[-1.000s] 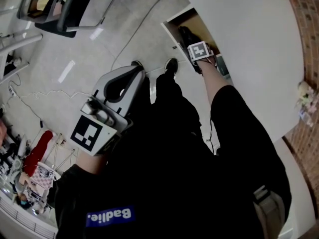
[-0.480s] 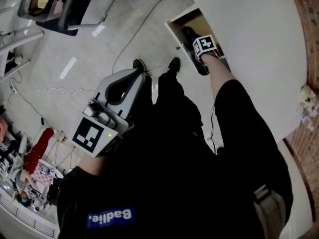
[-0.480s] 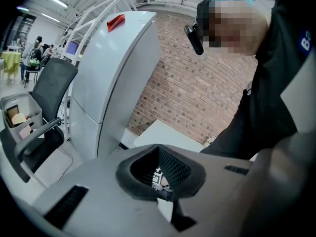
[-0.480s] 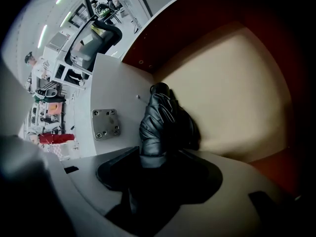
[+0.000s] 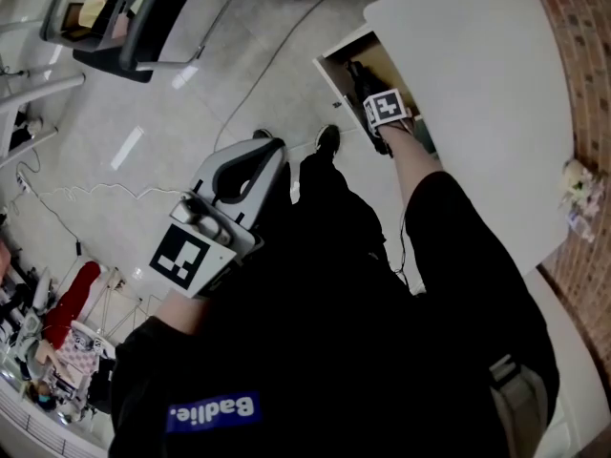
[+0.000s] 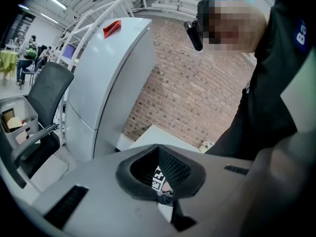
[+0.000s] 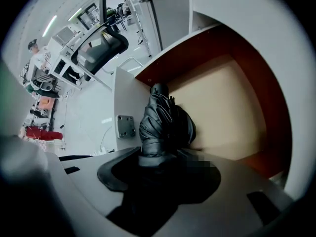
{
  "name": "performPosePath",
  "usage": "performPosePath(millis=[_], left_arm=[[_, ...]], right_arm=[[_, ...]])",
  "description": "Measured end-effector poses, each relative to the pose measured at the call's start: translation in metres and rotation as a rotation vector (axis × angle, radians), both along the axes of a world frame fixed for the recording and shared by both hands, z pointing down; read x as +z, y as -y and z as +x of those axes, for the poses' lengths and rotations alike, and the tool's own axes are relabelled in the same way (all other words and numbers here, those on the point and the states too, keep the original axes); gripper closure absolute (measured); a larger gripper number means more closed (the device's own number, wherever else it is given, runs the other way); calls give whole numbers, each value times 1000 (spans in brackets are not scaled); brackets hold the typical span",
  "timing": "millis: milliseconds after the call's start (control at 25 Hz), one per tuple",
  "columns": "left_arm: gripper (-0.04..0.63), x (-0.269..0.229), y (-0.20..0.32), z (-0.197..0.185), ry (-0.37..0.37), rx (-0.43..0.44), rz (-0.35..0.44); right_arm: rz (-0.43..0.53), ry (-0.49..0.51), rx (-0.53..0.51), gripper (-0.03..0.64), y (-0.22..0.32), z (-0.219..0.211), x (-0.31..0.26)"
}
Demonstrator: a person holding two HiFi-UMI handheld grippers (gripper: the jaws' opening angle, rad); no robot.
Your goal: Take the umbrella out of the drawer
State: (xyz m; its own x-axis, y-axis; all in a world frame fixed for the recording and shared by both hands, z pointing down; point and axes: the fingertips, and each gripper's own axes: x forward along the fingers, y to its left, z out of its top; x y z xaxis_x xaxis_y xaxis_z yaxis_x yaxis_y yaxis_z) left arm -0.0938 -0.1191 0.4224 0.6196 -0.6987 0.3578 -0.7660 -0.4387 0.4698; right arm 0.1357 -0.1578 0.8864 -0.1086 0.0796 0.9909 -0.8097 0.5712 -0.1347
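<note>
A folded black umbrella (image 7: 163, 125) lies in the open wooden drawer (image 7: 222, 102) under a white desk. My right gripper (image 7: 158, 167) points straight down into the drawer, its jaws closing around the umbrella's near end, which fills the gap between them. In the head view the right gripper (image 5: 374, 122) sits under its marker cube over the umbrella (image 5: 361, 84) in the drawer (image 5: 336, 63). My left gripper (image 5: 267, 151) hangs in front of the person's body, away from the drawer, jaws together with nothing in them; the left gripper view shows its tips (image 6: 170, 201) meeting.
The white desk top (image 5: 477, 84) overhangs the drawer on the right. A brick wall (image 5: 582, 46) is beyond it. An office chair (image 5: 134, 17) stands at the upper left, a cable (image 5: 258, 74) runs over the floor, and the person's shoes (image 5: 327, 139) stand beside the drawer.
The right gripper has shifted slightly over the drawer and stays on the umbrella. The left gripper has drifted a little to the right.
</note>
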Motion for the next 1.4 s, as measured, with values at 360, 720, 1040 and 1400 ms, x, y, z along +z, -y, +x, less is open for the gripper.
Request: performPosePath(millis=[360, 720, 1040, 1400], left_arm=[[598, -31, -9, 4, -54, 72, 98], [598, -66, -15, 18, -100, 149, 195], [598, -96, -19, 47, -121, 226, 280], [598, -111, -17, 74, -118, 231, 321]], right_arm=[[96, 146, 24, 376, -21, -35, -70], [230, 227, 43, 377, -35, -47, -167], [389, 204, 109, 377, -22, -6, -238], [466, 184, 252, 377, 13, 77, -272]])
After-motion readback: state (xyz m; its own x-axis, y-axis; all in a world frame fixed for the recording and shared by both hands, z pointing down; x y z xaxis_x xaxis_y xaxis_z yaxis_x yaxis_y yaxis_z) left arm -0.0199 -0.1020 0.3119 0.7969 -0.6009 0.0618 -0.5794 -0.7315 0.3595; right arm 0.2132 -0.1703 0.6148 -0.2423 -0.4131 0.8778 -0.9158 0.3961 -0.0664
